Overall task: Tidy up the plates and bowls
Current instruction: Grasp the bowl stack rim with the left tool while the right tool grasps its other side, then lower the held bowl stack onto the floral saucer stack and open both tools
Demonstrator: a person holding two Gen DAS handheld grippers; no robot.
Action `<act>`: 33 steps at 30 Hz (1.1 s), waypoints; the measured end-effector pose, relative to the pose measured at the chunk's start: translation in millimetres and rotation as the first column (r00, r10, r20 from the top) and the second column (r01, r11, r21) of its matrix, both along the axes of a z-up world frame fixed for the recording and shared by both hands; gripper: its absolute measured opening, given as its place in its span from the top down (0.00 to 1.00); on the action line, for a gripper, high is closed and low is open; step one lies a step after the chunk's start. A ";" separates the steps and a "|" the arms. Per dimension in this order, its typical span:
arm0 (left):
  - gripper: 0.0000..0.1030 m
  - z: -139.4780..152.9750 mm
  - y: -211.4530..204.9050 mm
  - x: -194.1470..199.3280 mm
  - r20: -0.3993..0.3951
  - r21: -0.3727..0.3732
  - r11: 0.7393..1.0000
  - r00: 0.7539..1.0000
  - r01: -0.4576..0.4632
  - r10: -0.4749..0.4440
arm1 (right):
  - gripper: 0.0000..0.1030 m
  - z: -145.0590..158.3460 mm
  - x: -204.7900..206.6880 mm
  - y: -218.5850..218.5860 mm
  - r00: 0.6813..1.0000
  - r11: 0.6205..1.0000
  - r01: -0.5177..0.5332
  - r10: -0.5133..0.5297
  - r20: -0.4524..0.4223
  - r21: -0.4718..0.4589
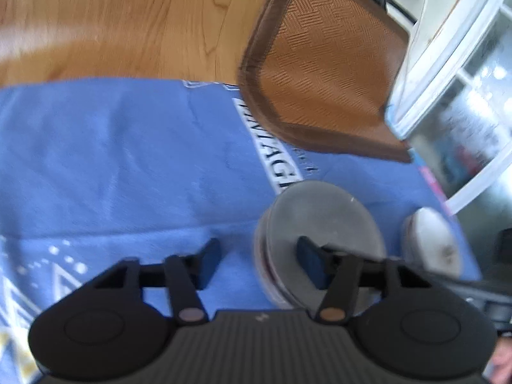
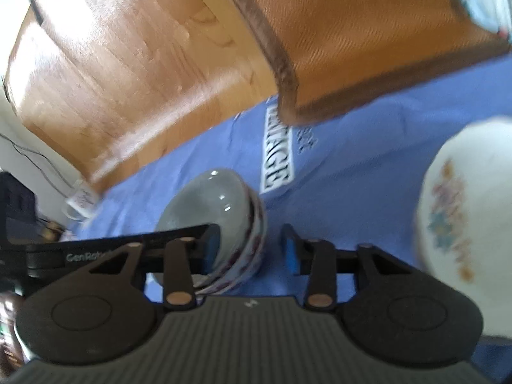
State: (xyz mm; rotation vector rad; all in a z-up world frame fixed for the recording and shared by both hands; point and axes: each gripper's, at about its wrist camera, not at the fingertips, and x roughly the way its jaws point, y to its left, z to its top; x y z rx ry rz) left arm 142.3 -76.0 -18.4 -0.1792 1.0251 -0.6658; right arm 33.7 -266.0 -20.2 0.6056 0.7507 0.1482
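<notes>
1. The stack of bowls (image 2: 224,224) sits on the blue cloth (image 1: 128,160).
2. Left gripper (image 1: 259,262) and right gripper (image 2: 251,246) straddle opposite rims, fingers narrowed, not visibly clamped.
3. Glazed, heavy, breakable: pinch the rims.

Two stacked bowls (image 2: 224,211), one floral bowl (image 2: 464,211), one placemat (image 2: 368,38).

A stack of bowls (image 2: 224,224) sits on a cloth (image 1: 112,160) spread over the near part of the worktop (image 1: 112,25), with a woven placemat (image 1: 323,73) lying behind it, partly on the cloth and partly on the bare wood. In the right wrist view a floral bowl (image 2: 464,217) stands to the right of the stack, well apart from it. The left claw (image 1: 259,265) straddles the stack's near rim from one side and the right claw (image 2: 252,249) from the other, each with one finger inside the top bowl.
</notes>
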 end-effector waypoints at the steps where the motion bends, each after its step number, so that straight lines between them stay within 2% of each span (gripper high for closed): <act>1: 0.70 1.2 -0.3 -0.6 -0.017 -0.026 1.000 1.000 0.009 -0.009 | 0.70 1.6 -0.4 3.4 1.000 1.000 0.008 -0.008 0.001 -0.025; 3: 0.71 6.3 -4.1 -6.1 0.008 0.012 1.000 1.000 -0.002 0.002 | 0.71 4.3 -3.0 6.8 1.000 0.999 0.015 -0.015 0.002 -0.036; 4: 0.71 7.9 -5.3 -9.1 0.036 0.023 1.000 0.999 -0.001 0.000 | 0.72 4.2 -4.4 5.7 1.000 1.000 0.016 -0.016 -0.004 -0.018; 7: 0.71 11.8 -6.7 -16.9 0.051 0.042 0.999 0.999 -0.001 -0.001 | 0.72 5.4 -9.3 2.5 1.000 1.000 0.023 -0.023 -0.009 0.010; 12: 0.71 35.6 -18.5 -29.1 0.105 0.032 0.999 0.994 0.021 -0.024 | 0.72 27.4 -24.8 -5.9 0.998 0.999 0.043 -0.042 0.049 -0.008; 16: 0.71 60.5 -48.1 -36.4 0.140 0.021 0.997 0.987 0.076 -0.078 | 0.72 50.8 -43.3 -29.6 0.991 0.995 0.095 -0.091 0.095 -0.033; 20: 0.71 68.0 -94.7 -44.2 0.140 0.005 0.989 0.979 0.151 -0.150 | 0.72 62.4 -66.5 -60.9 0.981 0.980 0.175 -0.165 0.106 -0.092; 25: 0.71 56.7 -152.4 -54.0 0.096 -0.008 0.971 0.967 0.237 -0.235 | 0.72 55.9 -89.3 -105.0 0.966 0.960 0.258 -0.254 0.058 -0.105; 33: 0.71 34.2 -184.0 -51.2 0.026 0.034 0.965 0.965 0.260 -0.261 | 0.72 32.7 -87.1 -136.8 0.962 0.960 0.269 -0.271 -0.019 -0.071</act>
